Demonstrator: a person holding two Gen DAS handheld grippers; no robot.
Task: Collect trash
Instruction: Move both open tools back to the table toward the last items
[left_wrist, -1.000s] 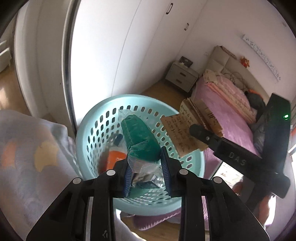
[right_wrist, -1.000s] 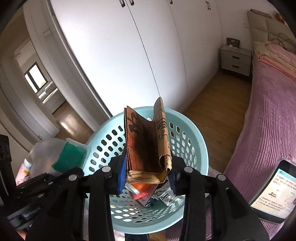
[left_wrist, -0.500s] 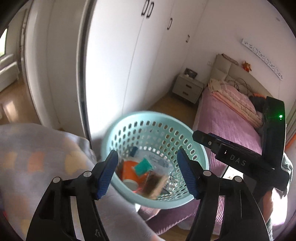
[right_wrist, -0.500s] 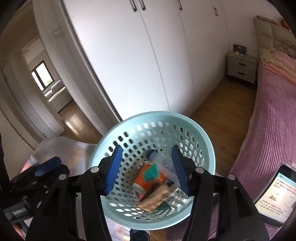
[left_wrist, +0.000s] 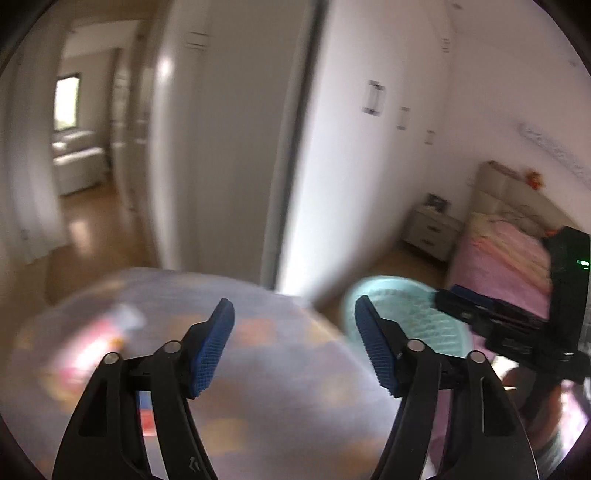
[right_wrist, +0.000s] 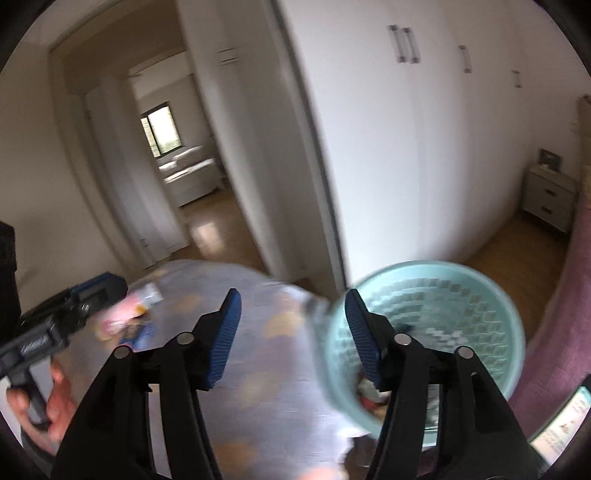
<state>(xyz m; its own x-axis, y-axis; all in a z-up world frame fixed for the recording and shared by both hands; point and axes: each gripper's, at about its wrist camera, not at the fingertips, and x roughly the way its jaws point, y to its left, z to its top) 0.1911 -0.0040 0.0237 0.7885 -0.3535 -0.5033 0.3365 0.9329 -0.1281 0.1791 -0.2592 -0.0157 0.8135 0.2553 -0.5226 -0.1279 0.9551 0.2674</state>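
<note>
Both hand-held grippers, left (left_wrist: 294, 325) & right (right_wrist: 291, 314), spread apart, empty; basket (right_wrist: 480, 280) upright, mouth up.

- We see the left tool (left_wrist: 294, 341) over the cloth-covered surface (left_wrist: 258, 369), jaws spread, nothing between them.
- Basket (right_wrist: 443, 317) sits off the surface's right edge, right tool (right_wrist: 291, 336) before it, jaws apart and empty.
- Trash items (right_wrist: 373, 397) lie in the basket bottom, too blurred to name.
- Packet (right_wrist: 129, 314) lies on the surface's far left part; left tool (right_wrist: 62, 317) hangs just above it in the right wrist view.
- Wardrobe (right_wrist: 424, 147) stands behind the basket; doorway (right_wrist: 166, 166) left of it.
- Nightstand (right_wrist: 550, 199) far right by the wardrobe, bed (left_wrist: 506, 266) right of the basket.
- Right tool (left_wrist: 491, 314) shows between basket and bed.
</note>
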